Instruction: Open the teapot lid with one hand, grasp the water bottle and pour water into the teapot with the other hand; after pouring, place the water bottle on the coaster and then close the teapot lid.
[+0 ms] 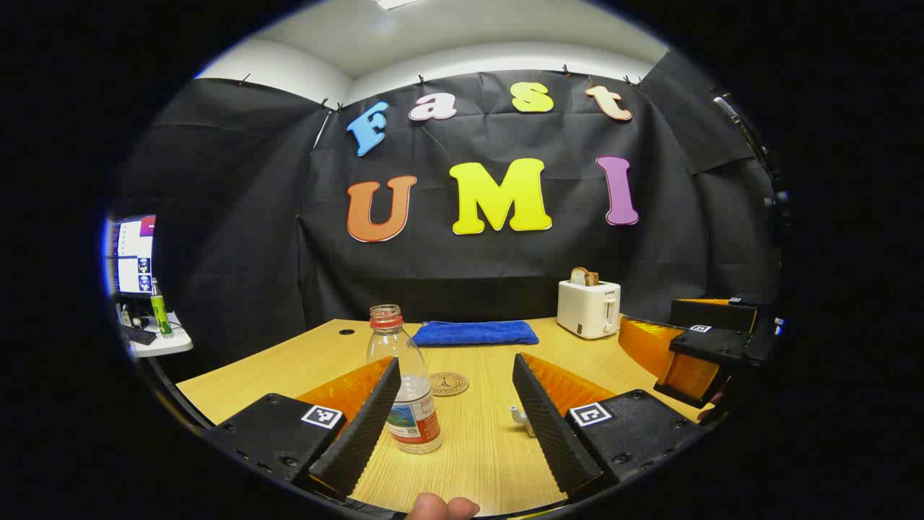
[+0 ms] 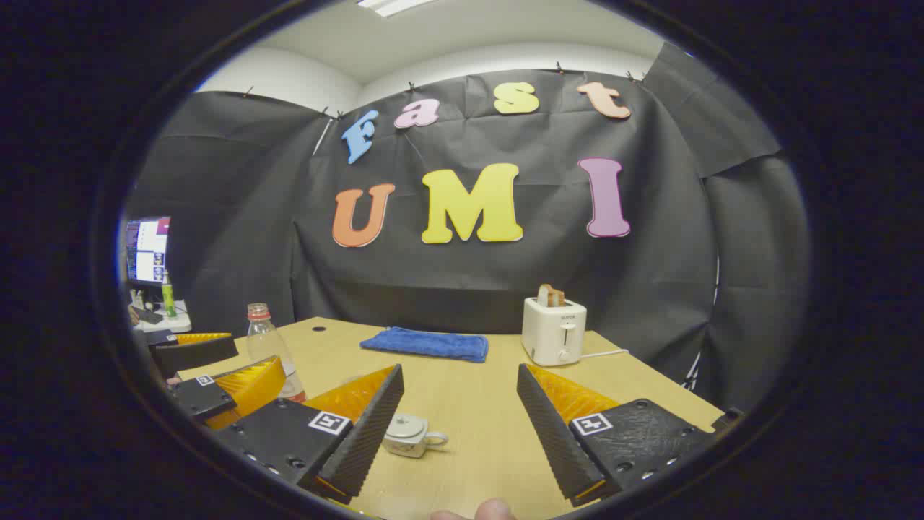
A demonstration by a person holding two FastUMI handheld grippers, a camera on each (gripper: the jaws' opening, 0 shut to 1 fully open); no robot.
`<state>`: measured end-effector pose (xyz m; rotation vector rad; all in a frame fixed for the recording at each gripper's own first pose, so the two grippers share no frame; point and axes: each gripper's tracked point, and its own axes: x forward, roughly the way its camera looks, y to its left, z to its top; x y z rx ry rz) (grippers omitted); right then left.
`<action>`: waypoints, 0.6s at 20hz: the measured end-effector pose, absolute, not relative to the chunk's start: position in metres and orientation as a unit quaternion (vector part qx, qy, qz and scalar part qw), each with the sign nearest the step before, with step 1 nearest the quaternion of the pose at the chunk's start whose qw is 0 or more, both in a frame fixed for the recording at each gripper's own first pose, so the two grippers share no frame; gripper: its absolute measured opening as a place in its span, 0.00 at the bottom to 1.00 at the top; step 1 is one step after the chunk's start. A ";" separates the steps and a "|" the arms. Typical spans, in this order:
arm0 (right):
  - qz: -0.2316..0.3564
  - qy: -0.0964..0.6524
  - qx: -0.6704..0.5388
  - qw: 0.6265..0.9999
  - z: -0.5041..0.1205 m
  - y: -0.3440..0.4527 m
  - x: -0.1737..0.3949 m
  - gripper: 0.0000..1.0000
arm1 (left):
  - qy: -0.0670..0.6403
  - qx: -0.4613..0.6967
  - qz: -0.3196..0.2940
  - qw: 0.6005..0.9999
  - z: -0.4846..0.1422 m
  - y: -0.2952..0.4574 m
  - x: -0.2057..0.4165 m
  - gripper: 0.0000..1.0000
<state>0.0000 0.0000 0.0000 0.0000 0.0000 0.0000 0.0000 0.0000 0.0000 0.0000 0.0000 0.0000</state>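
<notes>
Left gripper view: seen along the left gripper (image 1: 458, 415), fingers spread wide apart, clamped on nothing, hovering low over a pale wooden table (image 1: 476, 462). Standing upright just beside the left finger, partly hidden behind it, a clear water bottle (image 1: 404, 379) with a red neck ring, cap off, a little water in the bottom. Lying flat on the table just behind and to the right of the bottle, a round coaster (image 1: 449, 383). Peeking out from behind the right finger, only the spout of a white teapot (image 1: 521, 417); lid not visible here. Farther back against the wall, a folded blue towel (image 1: 476, 333) and a white toaster (image 1: 588, 308) with bread in its slots. At the right edge, the right gripper (image 1: 711, 343), held above the table; cannot tell here how its fingers stand. At the bottom rim, a fingertip (image 1: 440, 507).

Right gripper view: seen along the right gripper (image 2: 460, 412), fingers likewise wide apart and gripping nothing. Resting on the table just beside the left finger, the teapot (image 2: 410, 435), lid on, handle turned to the right. Off to the left, the left gripper (image 2: 216, 375), with the water bottle (image 2: 266, 338) upright behind it. Towel (image 2: 426, 344) and toaster (image 2: 554, 331) at the table's far side.
</notes>
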 end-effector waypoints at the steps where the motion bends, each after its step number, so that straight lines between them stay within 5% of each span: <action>1: 0.000 0.001 -0.001 1.000 -0.002 0.001 0.001 0.95 | 0.001 0.001 -0.001 1.000 -0.001 -0.001 0.000 0.98; 12: -0.001 0.005 0.000 1.000 -0.005 0.001 -0.001 0.95 | -0.001 0.005 0.004 1.000 0.000 0.004 0.000 0.98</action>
